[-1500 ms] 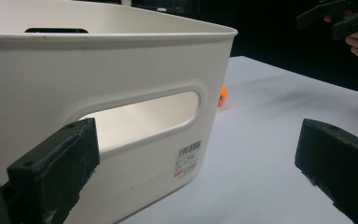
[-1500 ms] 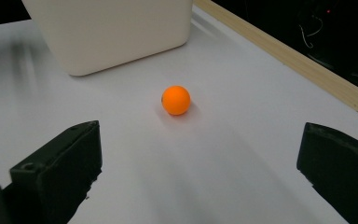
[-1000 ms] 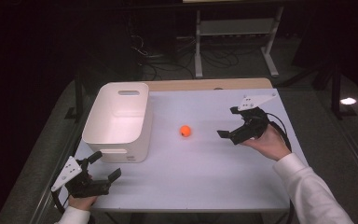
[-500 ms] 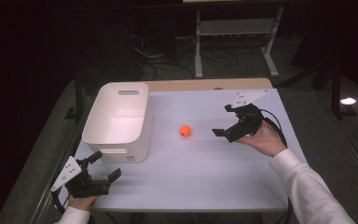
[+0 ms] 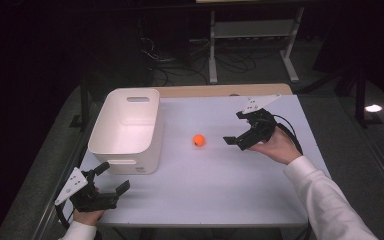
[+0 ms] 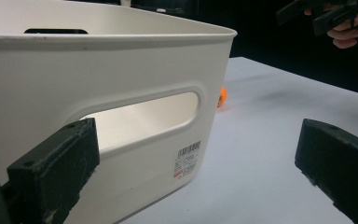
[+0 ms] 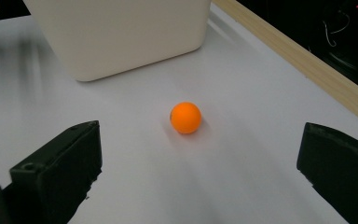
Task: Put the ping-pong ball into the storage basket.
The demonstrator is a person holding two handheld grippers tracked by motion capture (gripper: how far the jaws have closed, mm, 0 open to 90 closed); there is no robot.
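Tabletop (image 5: 220, 185) brightly lit from above, evenly white; surroundings near black, floor detail dim; small bright spot on floor at far right of high view; soft shadow under ball (image 7: 185, 117), falling toward camera side; bin (image 6: 98, 93) interior glows pale, no harsh glare; jaws in both gripper views close, soft-focused; slight smear on tabletop at upper left of right gripper view.

White sleeve (image 5: 325, 200), black hand-held gripper (image 5: 240, 131), grey plate (image 5: 258, 103), black cable (image 5: 291, 131)
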